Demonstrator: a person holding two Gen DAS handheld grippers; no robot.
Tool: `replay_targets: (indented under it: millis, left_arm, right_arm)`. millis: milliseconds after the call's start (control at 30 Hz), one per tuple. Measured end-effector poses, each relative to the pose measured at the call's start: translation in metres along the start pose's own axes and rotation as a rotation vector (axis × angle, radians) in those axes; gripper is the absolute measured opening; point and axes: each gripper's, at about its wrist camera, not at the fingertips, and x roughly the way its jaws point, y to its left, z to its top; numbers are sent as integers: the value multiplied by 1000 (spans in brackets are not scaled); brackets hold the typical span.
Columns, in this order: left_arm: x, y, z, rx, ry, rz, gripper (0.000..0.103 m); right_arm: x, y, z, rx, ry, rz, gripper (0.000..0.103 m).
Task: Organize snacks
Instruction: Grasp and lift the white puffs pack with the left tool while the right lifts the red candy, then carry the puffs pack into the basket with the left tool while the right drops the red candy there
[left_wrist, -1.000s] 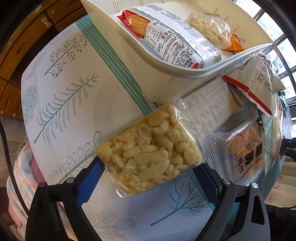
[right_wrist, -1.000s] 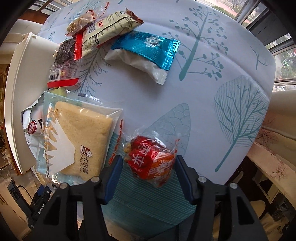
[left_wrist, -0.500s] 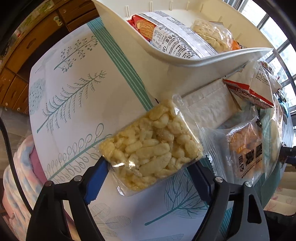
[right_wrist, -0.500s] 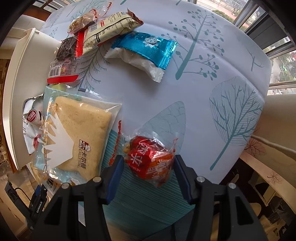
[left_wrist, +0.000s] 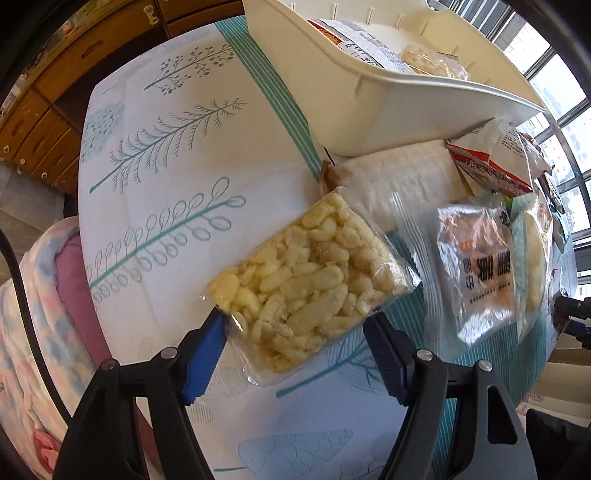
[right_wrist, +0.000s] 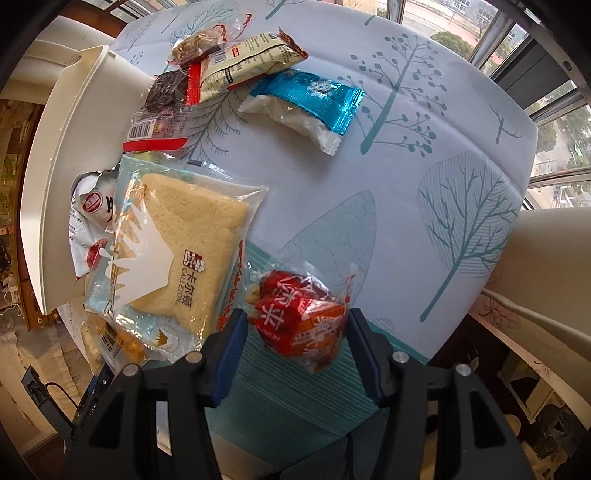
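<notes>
— Where is the snack the left gripper (left_wrist: 295, 343) has?

— A clear bag of puffed rice sticks (left_wrist: 310, 280) sits between its blue fingers (left_wrist: 203, 358), clamped by its near end and lifted over the tree-print tablecloth (left_wrist: 166, 166). The bag tilts up toward the white bin (left_wrist: 369, 107), but stays apart from it.

— And the right gripper (right_wrist: 295, 339)?

— It is closed on a small red snack packet (right_wrist: 301, 315), one blue pad against each side (the wrapper's clear ends crumple outward). The packet hangs just above the teal striped band of the cloth, at the table's near edge.

— What lies around them?

— In the left wrist view, a white paper-wrapped pack (left_wrist: 402, 181) rests against the bin's foot, with an orange biscuit packet (left_wrist: 476, 273) beside it. Inside the bin, a printed bag (left_wrist: 354, 37) and a second puffed snack bag (left_wrist: 428, 61) show over the rim.

— The right wrist view?

— A sponge cake in clear wrap (right_wrist: 184, 243) lies just left of the red packet. Farther off, a blue foil packet (right_wrist: 306, 103), a cream packet (right_wrist: 251, 61) and a dark seaweed pack (right_wrist: 166, 92) lie near the bin's wall (right_wrist: 55, 166).
</notes>
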Motion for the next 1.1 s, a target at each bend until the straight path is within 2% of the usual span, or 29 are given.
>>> replay_targets:
  millis: [200, 333, 567, 833, 1100]
  left_arm:
    - [-17, 2, -25, -16, -30, -4, 72]
    - [-35, 5, -44, -44, -66, -48, 72]
    - [-69, -2, -57, -78, -122, -89, 72]
    - [-109, -9, -56, -102, -174, -120, 72]
    - [-155, -8, -44, -151, -249, -93, 72]
  right_arm:
    - [-11, 6, -15, -56, -36, 38, 55]
    - [-24, 14, -26, -118, -68, 54, 55]
    - [-33, 33, -47, -210, -97, 84, 55]
    - [-42, 68, -69, -327, -112, 128, 55]
    - [-62, 108, -60, -433, -145, 193, 55]
